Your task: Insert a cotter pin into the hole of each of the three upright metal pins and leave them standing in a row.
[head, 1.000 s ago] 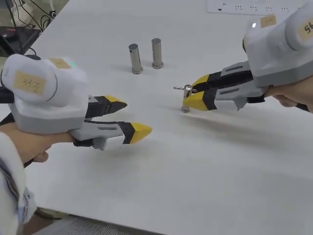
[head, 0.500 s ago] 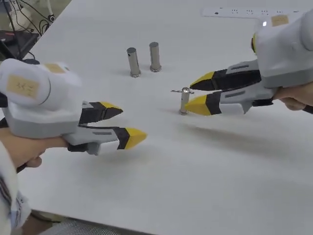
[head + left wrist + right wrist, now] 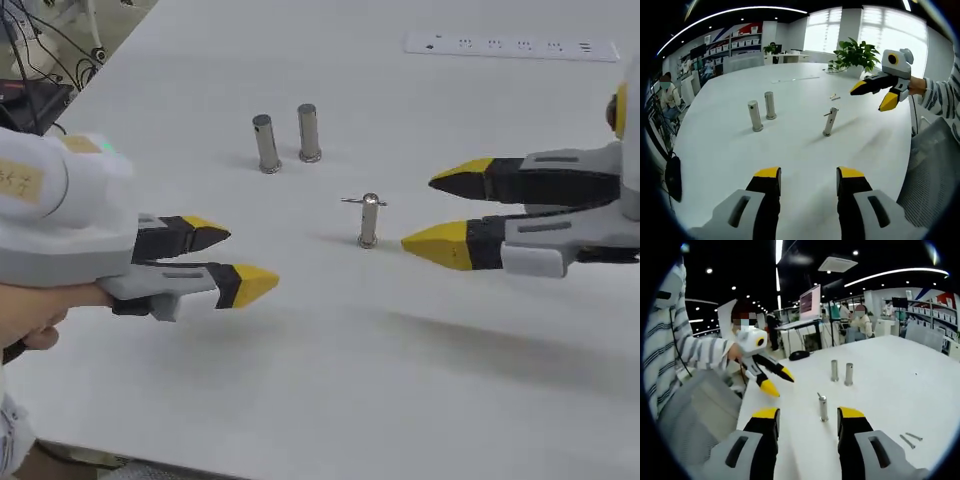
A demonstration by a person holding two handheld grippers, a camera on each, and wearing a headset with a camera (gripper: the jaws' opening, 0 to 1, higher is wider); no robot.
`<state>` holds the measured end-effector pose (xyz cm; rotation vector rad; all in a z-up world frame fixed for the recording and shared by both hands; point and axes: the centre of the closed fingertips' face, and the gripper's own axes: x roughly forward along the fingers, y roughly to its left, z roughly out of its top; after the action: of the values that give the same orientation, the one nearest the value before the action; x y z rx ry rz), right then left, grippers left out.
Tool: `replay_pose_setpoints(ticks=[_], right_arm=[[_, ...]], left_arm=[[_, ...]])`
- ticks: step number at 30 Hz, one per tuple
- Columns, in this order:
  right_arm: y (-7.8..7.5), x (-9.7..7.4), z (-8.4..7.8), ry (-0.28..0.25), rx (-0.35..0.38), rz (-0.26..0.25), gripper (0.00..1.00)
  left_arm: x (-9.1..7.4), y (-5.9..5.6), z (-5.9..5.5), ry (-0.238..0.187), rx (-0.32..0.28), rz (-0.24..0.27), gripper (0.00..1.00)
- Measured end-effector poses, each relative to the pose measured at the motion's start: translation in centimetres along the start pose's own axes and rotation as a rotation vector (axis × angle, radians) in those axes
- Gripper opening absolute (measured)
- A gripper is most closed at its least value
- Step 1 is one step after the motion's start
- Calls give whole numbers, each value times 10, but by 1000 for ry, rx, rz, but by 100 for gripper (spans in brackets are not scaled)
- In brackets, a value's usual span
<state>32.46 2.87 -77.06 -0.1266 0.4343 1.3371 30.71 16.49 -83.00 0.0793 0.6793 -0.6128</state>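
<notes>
Three upright metal pins stand on the white table (image 3: 330, 380). Two bare pins (image 3: 265, 143) (image 3: 309, 132) stand side by side at the back. A third pin (image 3: 369, 220) stands alone in front, with a cotter pin (image 3: 358, 201) through its top hole. My right gripper (image 3: 440, 212) is open just right of it, not touching. My left gripper (image 3: 235, 260) hovers open at the front left, holding nothing. In the left gripper view the third pin (image 3: 829, 121) is ahead, and the bare pins (image 3: 755, 115) (image 3: 770, 105) lie to its left. The right gripper view has the third pin (image 3: 823, 407) between the jaws' line.
A white power strip (image 3: 510, 45) lies at the table's far edge. Loose cotter pins (image 3: 910, 438) lie on the table to the right of my right gripper. Cables and equipment (image 3: 30, 60) sit off the table's left edge. A potted plant (image 3: 855, 54) stands beyond the table.
My right gripper has opened, let go of the front pin with its cotter pin, and drawn back to the right. The pin stays upright. The left gripper has barely moved.
</notes>
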Motion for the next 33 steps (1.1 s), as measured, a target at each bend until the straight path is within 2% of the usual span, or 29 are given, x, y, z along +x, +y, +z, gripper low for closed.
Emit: replay_pose_setpoints(ticks=[2,4,7,10,13,16,19,21,23,28,33], right_arm=[[3,-6,2,-26,34,-17,53],[6,-11,0,-27,40,-27,60],[10,-18,-6,-18,60,-47,61],[14,-24,-7,-39,89,-69,70],[13,-31,-15,-26,97,-120,77],[17,-34,-24,-15,131,-144,86],[22,-39,-33,-9,172,-163,89],[25,-42,-37,-11,195,-176,94],[28,-44,-40,-6,212,-182,100],[35,-49,-45,14,225,-197,100],[42,-53,-45,16,250,-204,100]], left_arm=[[-3,-1,0,-4,-1,-5,43],[-6,-1,0,-8,-4,-6,43],[-9,1,-3,-4,-7,4,43],[-14,3,-5,-6,-17,16,43],[-17,3,-8,-10,-31,26,44],[-19,3,-11,-6,-38,27,44],[-20,1,-13,-1,-41,23,45],[-21,1,-9,-27,-22,34,46],[-21,-1,-8,-37,-31,30,46],[-20,1,-6,-41,-38,38,46],[-15,14,-1,-53,-39,62,46]])
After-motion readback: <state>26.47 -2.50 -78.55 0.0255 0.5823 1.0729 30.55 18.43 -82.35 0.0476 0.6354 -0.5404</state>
